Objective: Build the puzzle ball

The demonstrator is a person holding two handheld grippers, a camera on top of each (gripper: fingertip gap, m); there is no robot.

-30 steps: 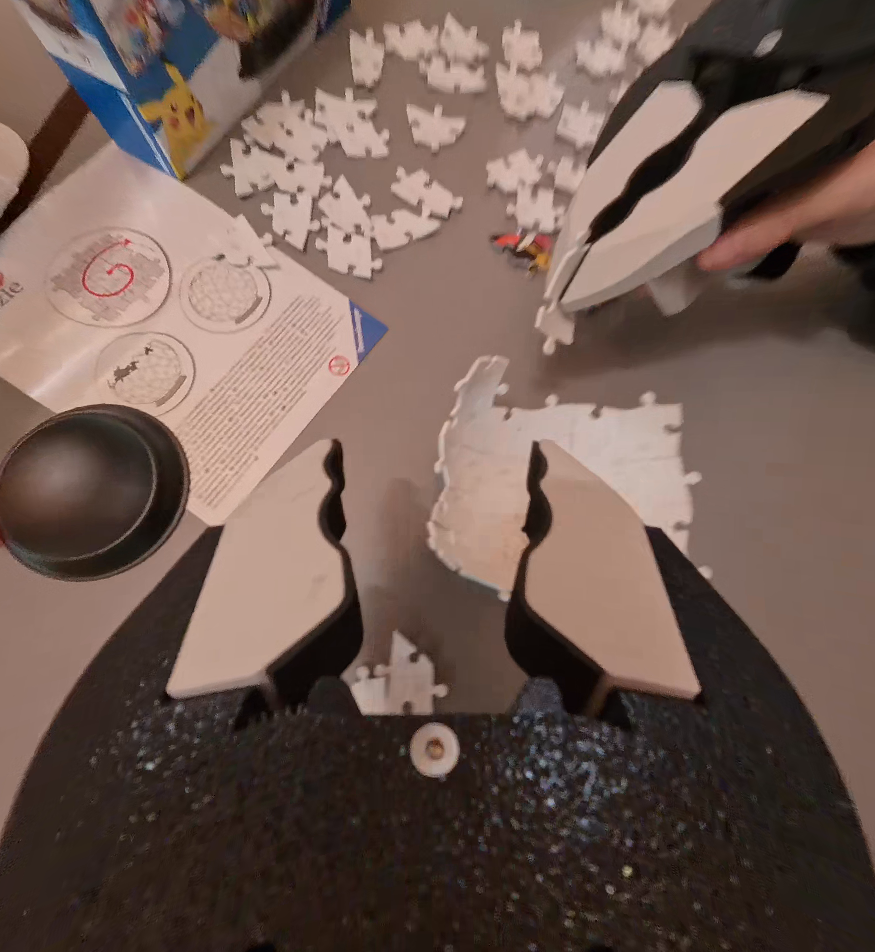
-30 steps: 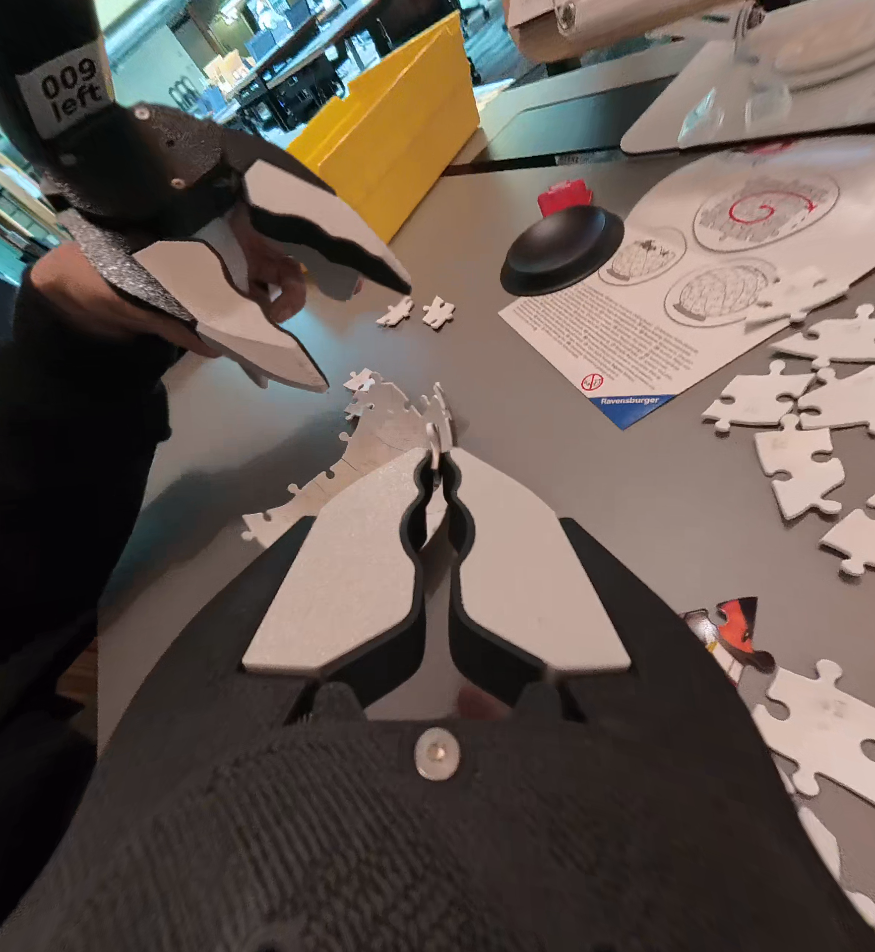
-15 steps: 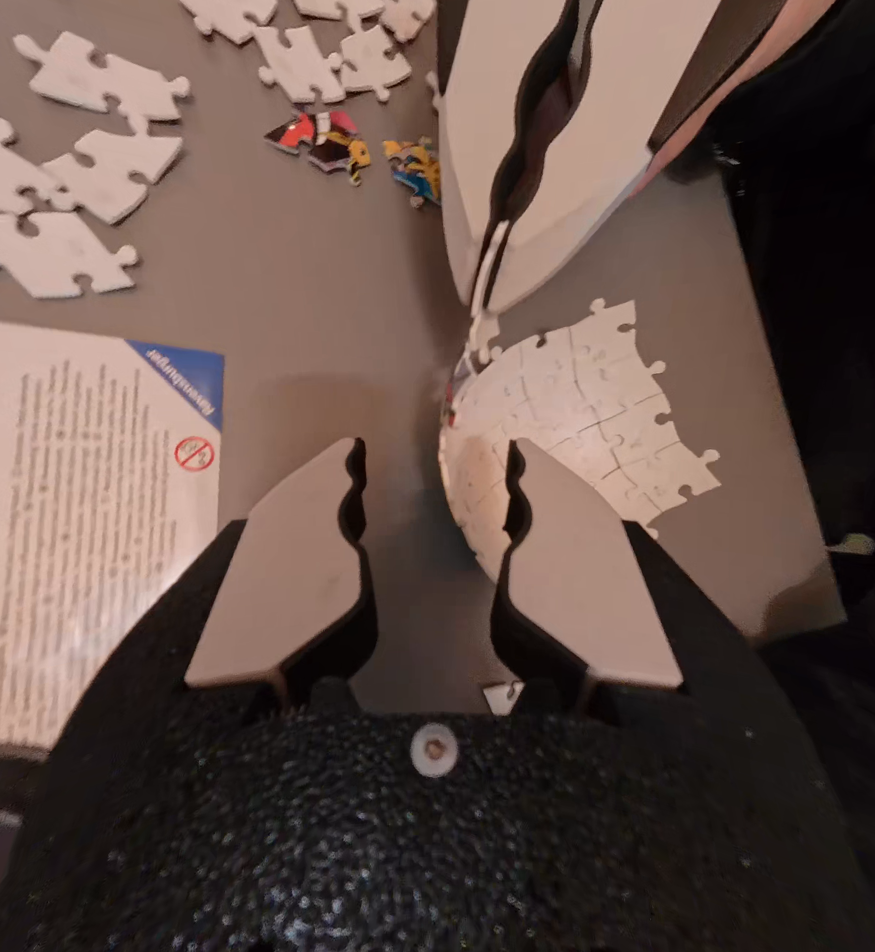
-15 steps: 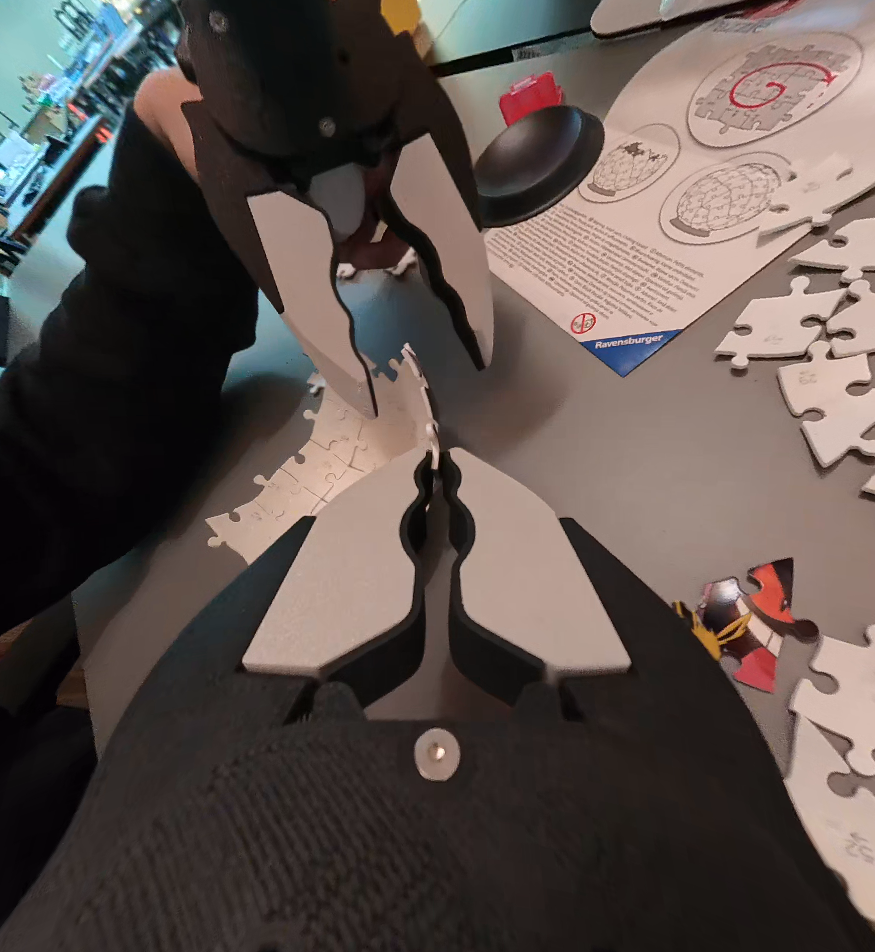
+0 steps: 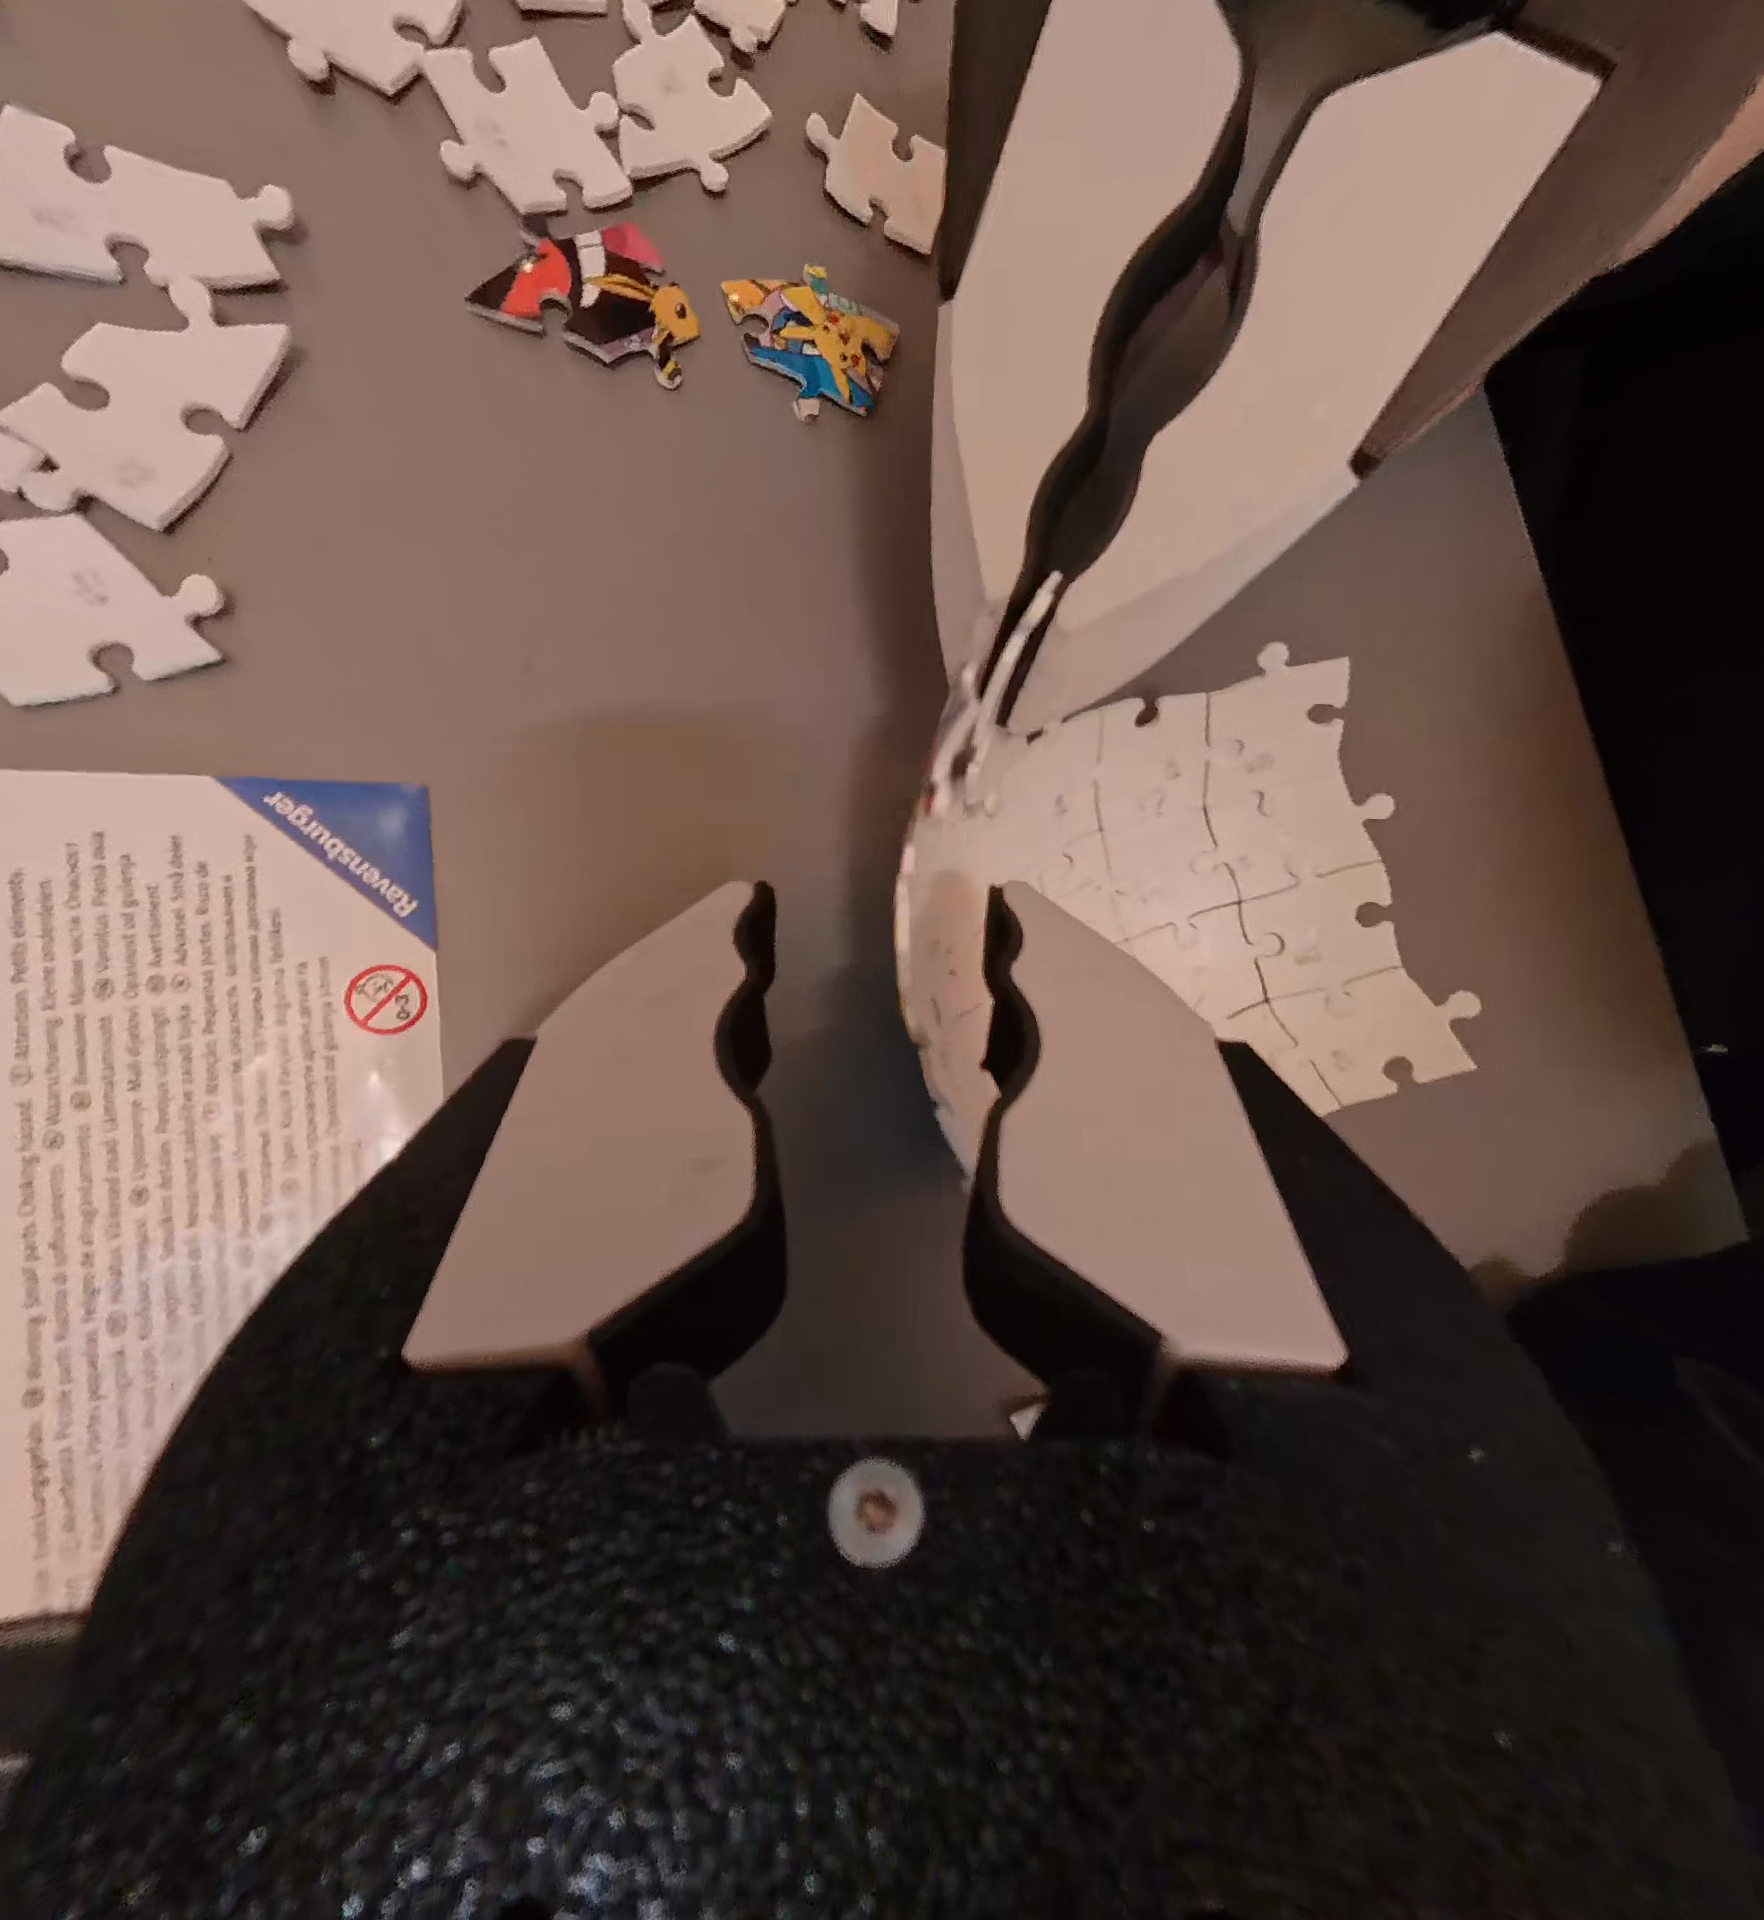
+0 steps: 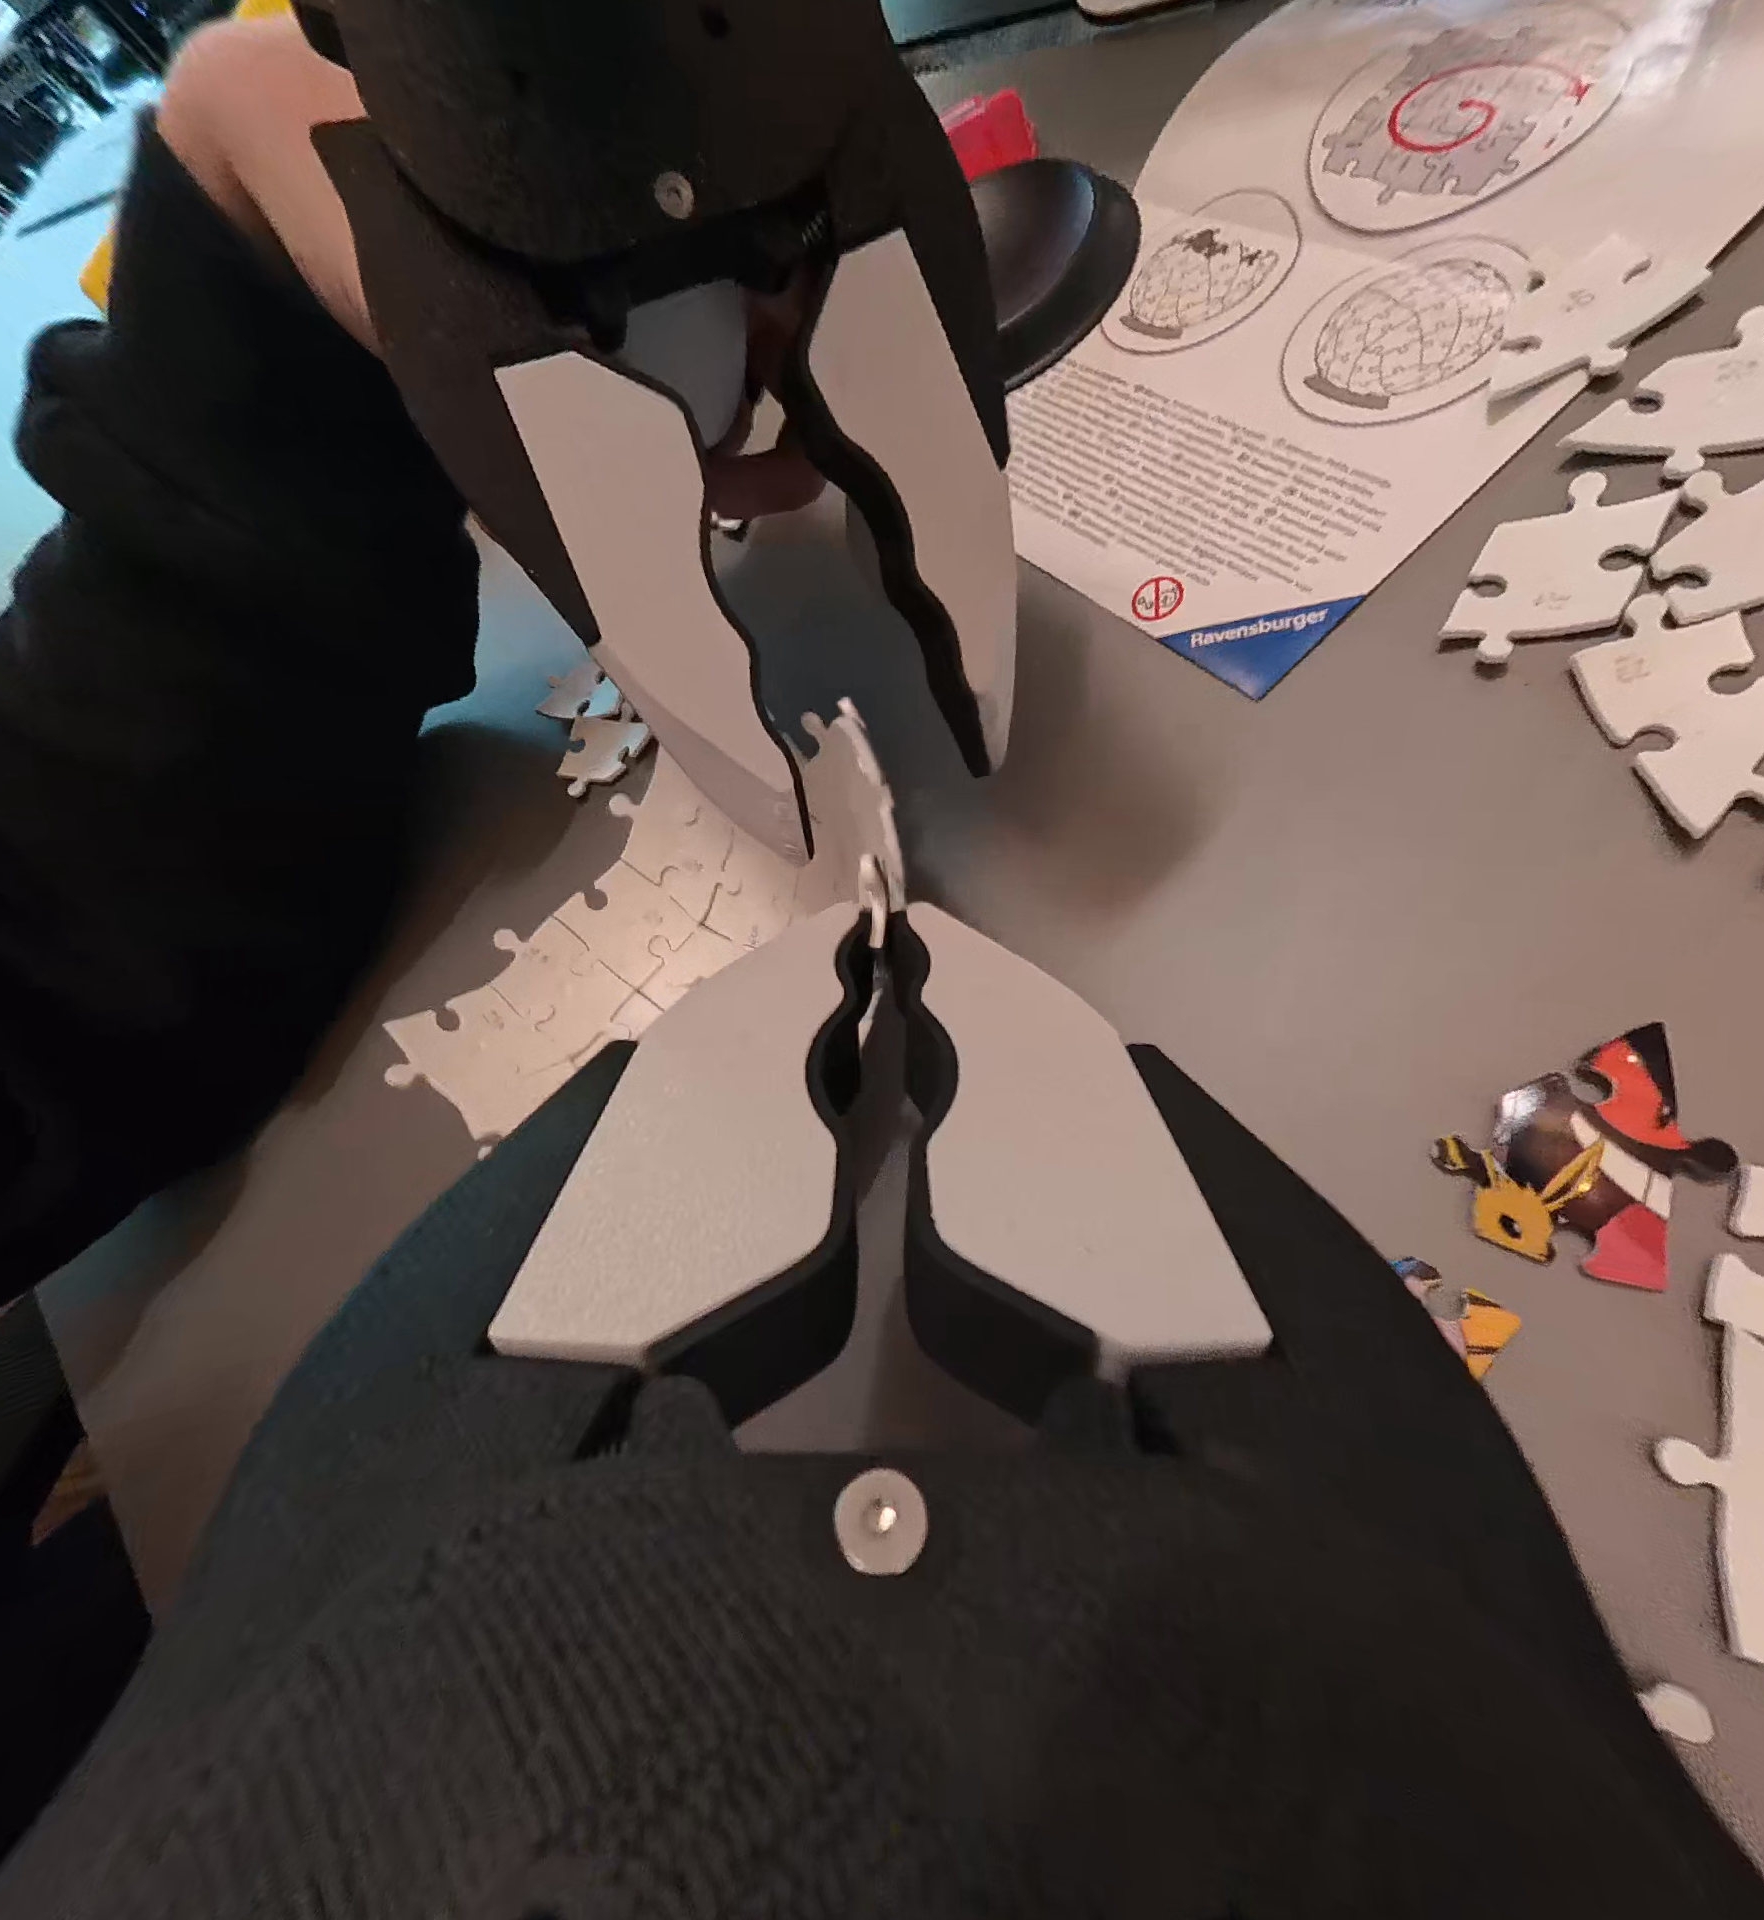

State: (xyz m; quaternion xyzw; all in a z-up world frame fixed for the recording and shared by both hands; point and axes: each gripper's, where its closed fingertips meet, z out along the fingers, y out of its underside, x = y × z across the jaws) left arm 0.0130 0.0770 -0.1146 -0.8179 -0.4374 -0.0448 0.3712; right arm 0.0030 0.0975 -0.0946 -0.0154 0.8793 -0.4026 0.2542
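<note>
Right wrist view: your right gripper (image 6: 883, 920) pinches the curved puzzle shell (image 6: 639, 935) at its raised rim, left gripper (image 5: 873, 914) gaping just beside it; light, thin, joints likely pop apart, so grip near seams.

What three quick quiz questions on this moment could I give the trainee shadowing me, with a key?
1. True or false: the left claw is shut on a loose piece.
2. What does the right claw grip? A) the instruction sheet B) a piece at the raised edge of the curved puzzle section C) a colourful face-up piece
3. Fill in: the loose pieces on the grey table lie mostly with their ____ side up.

Key
1. False: its jaws stand apart, straddling the section's edge, with nothing clamped.
2. B
3. White: only the two colourful clusters show print.
</note>
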